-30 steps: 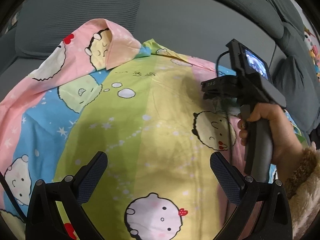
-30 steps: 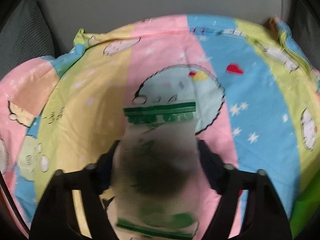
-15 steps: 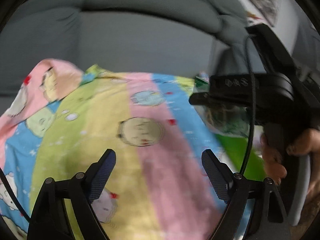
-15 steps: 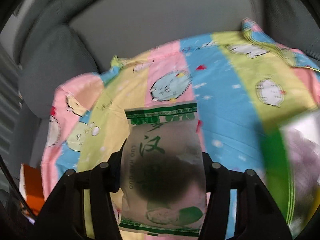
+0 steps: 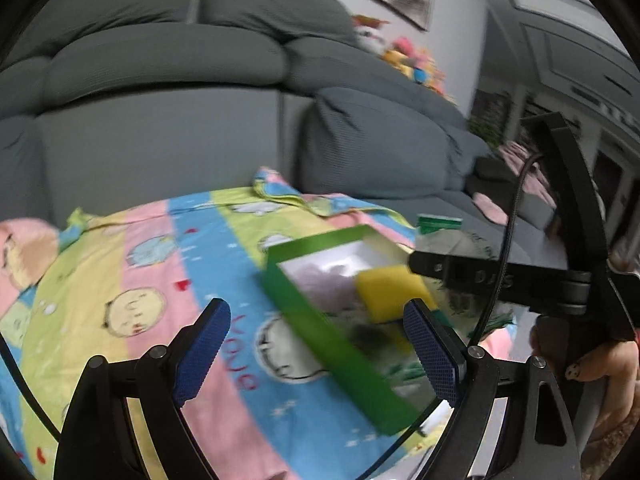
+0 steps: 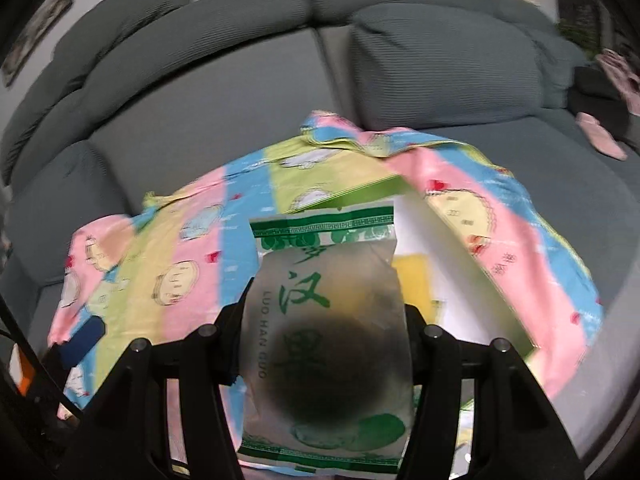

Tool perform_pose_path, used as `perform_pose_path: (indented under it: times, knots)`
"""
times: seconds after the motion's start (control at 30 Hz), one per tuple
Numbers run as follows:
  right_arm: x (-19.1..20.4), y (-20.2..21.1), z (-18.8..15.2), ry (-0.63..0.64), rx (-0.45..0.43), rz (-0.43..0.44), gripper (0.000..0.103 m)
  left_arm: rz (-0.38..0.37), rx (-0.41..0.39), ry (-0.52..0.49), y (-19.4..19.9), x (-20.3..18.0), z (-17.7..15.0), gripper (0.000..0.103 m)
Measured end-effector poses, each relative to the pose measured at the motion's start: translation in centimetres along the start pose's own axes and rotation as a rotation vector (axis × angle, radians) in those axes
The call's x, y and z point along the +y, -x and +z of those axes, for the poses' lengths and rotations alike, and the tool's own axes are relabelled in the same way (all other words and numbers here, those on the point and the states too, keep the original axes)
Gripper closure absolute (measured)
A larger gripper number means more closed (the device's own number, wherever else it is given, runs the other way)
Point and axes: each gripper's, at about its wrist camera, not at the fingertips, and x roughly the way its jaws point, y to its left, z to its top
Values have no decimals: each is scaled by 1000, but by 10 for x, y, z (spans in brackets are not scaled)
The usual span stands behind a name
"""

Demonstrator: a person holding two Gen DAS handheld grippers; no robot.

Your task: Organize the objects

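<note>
1. The right gripper [image 6: 326, 344] is clenched on a packet [image 6: 326, 320], which is squeezed on both sides by the jaws. The squeeze should be kept just as firm until the packet is over the green box [image 5: 320, 320]; a soft packet can be bent or can slip if it is pinched harder or let loose early.
2. The packet should be brought down low over the box's open top and laid flat in a free spot beside the yellow block [image 5: 390, 292]. Only then should the jaws be let go.
3. The left gripper [image 5: 316, 344] is released, with nothing held between its blue pads [image 5: 204, 344]. It is best kept on the near side of the box, out of the packet's way.
4. The packet is see-through and cloudy, with green bands at its top and bottom and green writing down its front. Something round and dark is seen inside it.
5. In the right wrist view the packet hangs just in front of the box, over its near edge. The box is blurred in both views, so it may already hold other packets.
6. The box is set on a striped cartoon blanket [image 5: 168, 280].
7. Behind the box, a grey sofa [image 6: 248, 92] is seen.
</note>
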Motion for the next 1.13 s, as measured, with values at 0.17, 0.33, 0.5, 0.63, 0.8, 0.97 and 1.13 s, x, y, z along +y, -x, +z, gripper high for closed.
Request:
perform_pose_path:
  times: [0.17, 0.33, 0.5, 0.63, 0.8, 0.97, 1.13]
  knots:
    - [-31, -2, -9, -54, 7, -22, 48, -35, 1, -34, -23, -24, 3, 14]
    - [-56, -13, -13, -101, 31, 12, 45, -107, 54, -7, -42, -31, -3, 14]
    - [-72, -22, -17, -138, 50, 26, 43, -115, 92, -1, -55, -42, -5, 14]
    - [-75, -23, -18, -133, 42, 36, 35, -114, 92, 7, -58, -42, -6, 14]
    - [-77, -17, -19, -108, 15, 46, 26, -162, 135, 42, -62, -39, -8, 14]
    - [-78, -8, -20, -81, -26, 29, 24, -171, 135, 35, -60, -44, -9, 14]
    - [-81, -1, -23, -77, -36, 32, 24, -181, 143, 30, -58, -46, -9, 13]
